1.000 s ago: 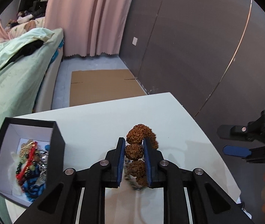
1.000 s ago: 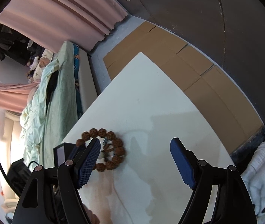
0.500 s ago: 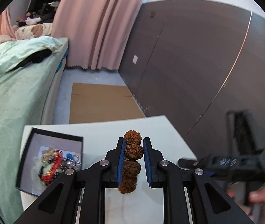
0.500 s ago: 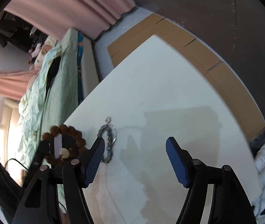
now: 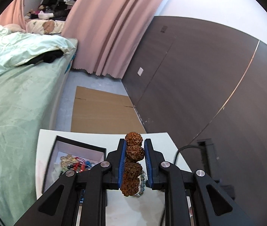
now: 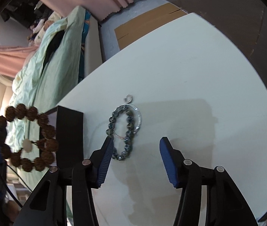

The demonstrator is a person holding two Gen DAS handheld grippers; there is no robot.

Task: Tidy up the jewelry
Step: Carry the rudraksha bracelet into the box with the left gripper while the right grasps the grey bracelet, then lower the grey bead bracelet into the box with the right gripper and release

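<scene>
left claw (image 5: 132,159) clenched on knobbly brown bracelet (image 5: 132,163), lifted | right claw (image 6: 136,155) spread wide over glossy dark-bead bracelet (image 6: 122,132) on smooth white worktop (image 6: 190,71)

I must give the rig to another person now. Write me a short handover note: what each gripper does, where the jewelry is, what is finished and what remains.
Left gripper: shut on the brown seed bracelet, held in the air beside the black box.
Right gripper: open, holding nothing, above the white table.
The box sits at the table's left edge and already holds several colourful pieces.
On the table: a dark bead bracelet, a thin silver bangle lying against it, and a small ring just beyond.
Done: brown bracelet picked up.
Left: probably drop it in the box, then collect the three table pieces.
</scene>
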